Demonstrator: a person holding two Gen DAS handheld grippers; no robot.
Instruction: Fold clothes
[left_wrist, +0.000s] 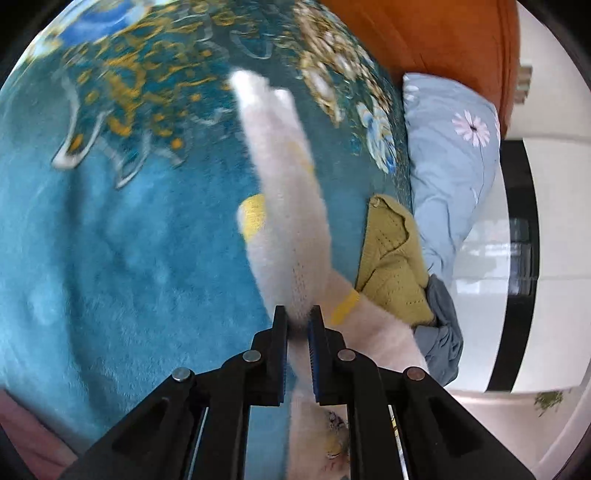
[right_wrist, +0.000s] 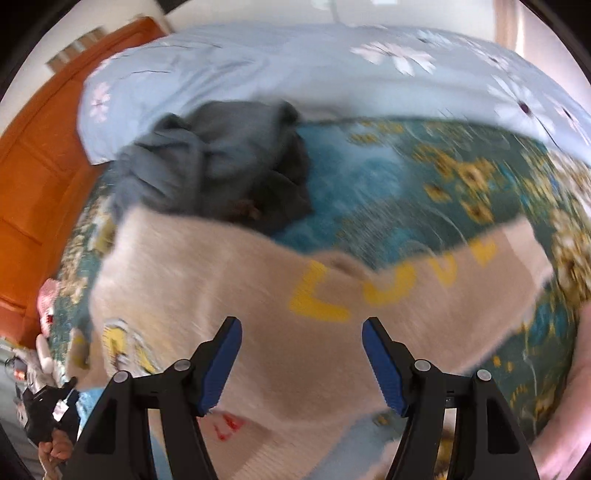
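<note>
Teal plush bedspread with gold flowers (left_wrist: 122, 240) fills the left wrist view; a mustard knitted garment (left_wrist: 393, 258) and pale blue floral pillow (left_wrist: 448, 158) lie alongside. Left gripper (left_wrist: 298, 325) pinches a fluffy cream sweater (left_wrist: 288, 206). Right wrist view: crumpled grey garment (right_wrist: 210, 158) beyond the sweater (right_wrist: 221, 288), yellow-lettered, spread beneath the wide-open, empty right gripper (right_wrist: 302, 360).

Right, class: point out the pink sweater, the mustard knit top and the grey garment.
pink sweater (right_wrist: 229, 295): right wrist view, its body.
mustard knit top (left_wrist: 393, 258): left wrist view, its middle.
grey garment (right_wrist: 207, 158): right wrist view, its bunched middle.
</note>
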